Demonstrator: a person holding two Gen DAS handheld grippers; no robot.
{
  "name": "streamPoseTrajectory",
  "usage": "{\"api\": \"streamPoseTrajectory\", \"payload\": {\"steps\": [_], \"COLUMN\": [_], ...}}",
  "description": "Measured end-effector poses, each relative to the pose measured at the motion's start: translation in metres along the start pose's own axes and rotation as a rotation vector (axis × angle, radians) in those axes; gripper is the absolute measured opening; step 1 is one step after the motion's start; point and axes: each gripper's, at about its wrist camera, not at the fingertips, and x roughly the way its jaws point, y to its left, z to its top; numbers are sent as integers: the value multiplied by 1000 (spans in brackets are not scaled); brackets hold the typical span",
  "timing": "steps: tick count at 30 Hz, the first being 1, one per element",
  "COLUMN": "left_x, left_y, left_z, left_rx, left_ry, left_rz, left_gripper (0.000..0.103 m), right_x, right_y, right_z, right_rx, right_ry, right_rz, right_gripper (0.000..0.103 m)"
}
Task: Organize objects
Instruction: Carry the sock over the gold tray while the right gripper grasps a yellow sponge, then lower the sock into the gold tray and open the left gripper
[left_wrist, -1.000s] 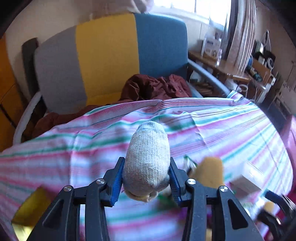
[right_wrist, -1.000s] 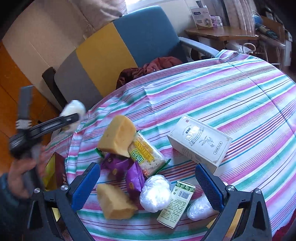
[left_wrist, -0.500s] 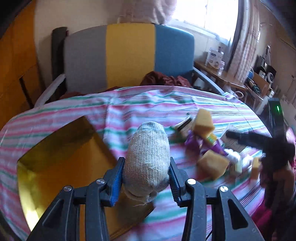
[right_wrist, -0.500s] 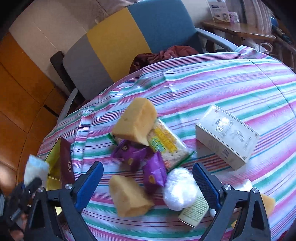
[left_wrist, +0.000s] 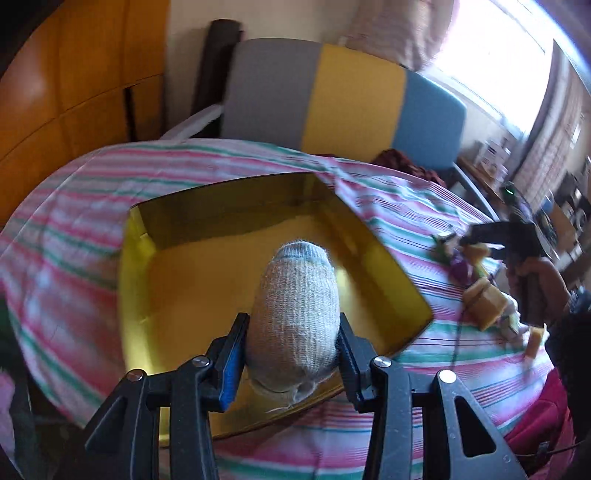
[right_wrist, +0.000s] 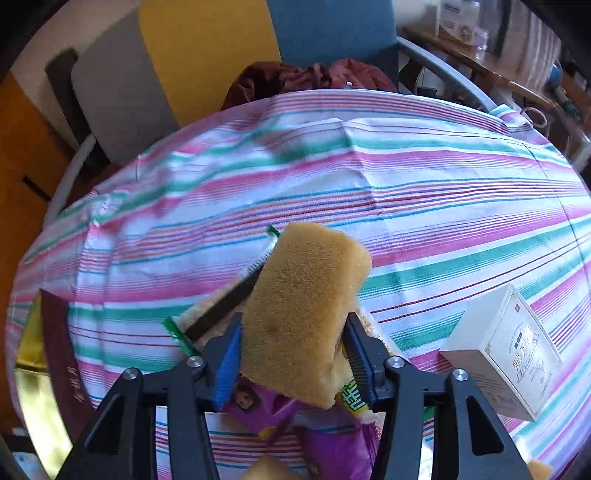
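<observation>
My left gripper (left_wrist: 290, 354) is shut on a grey rolled sock (left_wrist: 295, 314) and holds it over the open gold box (left_wrist: 192, 273) on the striped tablecloth. My right gripper (right_wrist: 293, 365) has its jaws closed against a yellow sponge (right_wrist: 303, 306), which stands between them above a cracker packet (right_wrist: 218, 314) and purple snack bags (right_wrist: 266, 406). The right gripper and the pile of items also show far right in the left wrist view (left_wrist: 509, 240).
A white carton (right_wrist: 506, 362) lies right of the sponge. The gold box's maroon wall (right_wrist: 62, 362) stands at the left edge of the right wrist view. A grey, yellow and blue chair (left_wrist: 343, 103) with dark red cloth (right_wrist: 306, 77) stands behind the table.
My left gripper has carried the sock left, from over the tablecloth to over the gold box. My right gripper has moved down onto the upper yellow sponge and closed on it.
</observation>
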Motion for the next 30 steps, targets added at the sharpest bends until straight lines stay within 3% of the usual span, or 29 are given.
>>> {"api": "streamPoseTrajectory", "payload": {"steps": [7,12,17,24,30], "left_x": [-2,-5,-6,-10,2], "left_y": [36,40,49,73,90], "left_z": [-15,-22,-25,-22,-6], "left_rx": [-101,-108,-139,-226,-296], "left_ry": [-10,-19,-15,-16,2], "left_rz": [39,31,26,11,0], "left_gripper": [45,45,45,45,45], "right_x": [-53,-79,-98,-80,-56], "right_y": [24,50,84,89,65], "right_z": [-17,-47,-99,-172,-176], "right_rx": [-115,-211,-395,-548,-475], "right_ry": [-132,-132,-96,-1,43], "right_rz": [59,193,308,262,256], "right_gripper": [50,50,50,50,50]}}
